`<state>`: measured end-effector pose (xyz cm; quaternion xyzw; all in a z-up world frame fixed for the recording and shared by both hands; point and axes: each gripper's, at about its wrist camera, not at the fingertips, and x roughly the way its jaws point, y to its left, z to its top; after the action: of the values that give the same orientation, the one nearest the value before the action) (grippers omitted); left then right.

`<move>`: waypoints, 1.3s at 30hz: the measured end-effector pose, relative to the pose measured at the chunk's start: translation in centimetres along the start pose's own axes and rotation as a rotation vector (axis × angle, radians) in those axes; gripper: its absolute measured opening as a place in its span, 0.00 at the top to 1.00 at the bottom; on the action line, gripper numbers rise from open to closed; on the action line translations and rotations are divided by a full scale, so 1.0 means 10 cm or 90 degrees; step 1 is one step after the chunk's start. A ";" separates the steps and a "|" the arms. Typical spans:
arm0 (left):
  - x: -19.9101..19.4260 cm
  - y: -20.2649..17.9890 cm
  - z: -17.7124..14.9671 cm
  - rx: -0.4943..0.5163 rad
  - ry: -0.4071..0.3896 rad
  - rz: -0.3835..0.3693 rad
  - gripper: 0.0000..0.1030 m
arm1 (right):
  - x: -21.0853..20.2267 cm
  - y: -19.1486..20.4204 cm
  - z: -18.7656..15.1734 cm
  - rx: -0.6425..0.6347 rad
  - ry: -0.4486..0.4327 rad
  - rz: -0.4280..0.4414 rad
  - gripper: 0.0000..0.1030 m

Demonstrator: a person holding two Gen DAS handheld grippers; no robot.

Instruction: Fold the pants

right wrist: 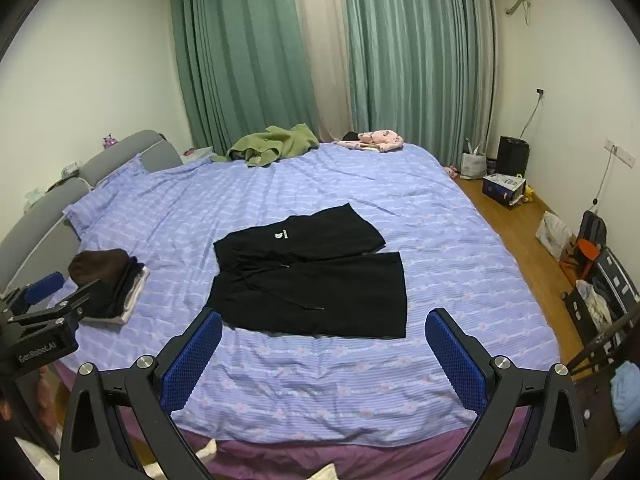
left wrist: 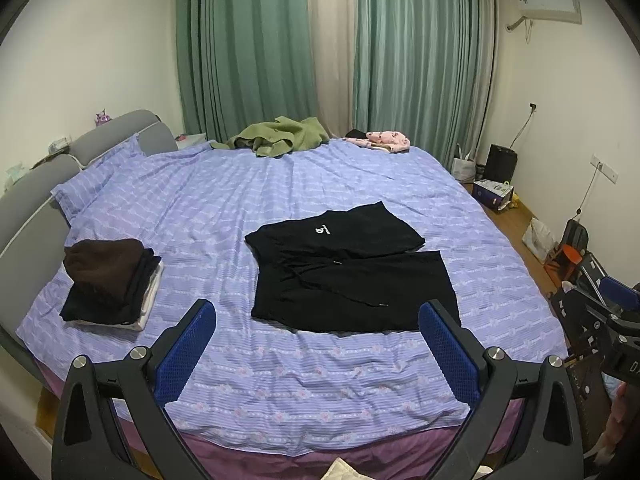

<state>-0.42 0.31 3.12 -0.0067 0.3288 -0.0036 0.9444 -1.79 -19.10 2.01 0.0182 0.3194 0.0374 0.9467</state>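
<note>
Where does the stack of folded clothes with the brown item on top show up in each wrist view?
Left wrist view: the stack of folded clothes lies at left of centre on the bed, left of the black shorts.
Right wrist view: the stack sits at far left, partly behind the left gripper.
Shared landmark: the green garment by the curtains.

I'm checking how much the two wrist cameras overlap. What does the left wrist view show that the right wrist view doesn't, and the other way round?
Only the left wrist view shows the right gripper at its right edge. Only the right wrist view shows the left gripper at its left edge and a blue cloth low on the right. Both show the black pants spread flat on the bed, a folded stack, a green garment and open blue fingers.
</note>
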 end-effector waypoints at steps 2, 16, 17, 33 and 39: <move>0.00 0.01 -0.01 0.000 -0.001 -0.001 0.00 | 0.00 -0.01 -0.03 0.001 -0.002 0.001 0.00; -0.07 -0.02 0.06 0.008 -0.047 -0.007 0.00 | 0.02 0.02 0.02 0.007 -0.014 -0.004 0.00; -0.07 -0.02 0.06 0.008 -0.049 -0.007 0.00 | 0.02 0.02 0.03 0.007 -0.015 -0.004 0.00; -0.08 0.05 0.10 0.005 -0.053 -0.009 0.00 | -0.01 0.03 0.05 0.013 -0.024 -0.013 0.00; -0.10 0.09 0.09 0.005 -0.060 -0.010 0.00 | -0.02 0.03 0.05 0.012 -0.026 -0.012 0.00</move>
<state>-0.65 1.18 4.40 -0.0055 0.2839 -0.0118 0.9588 -1.63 -18.79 2.52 0.0247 0.3004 0.0248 0.9532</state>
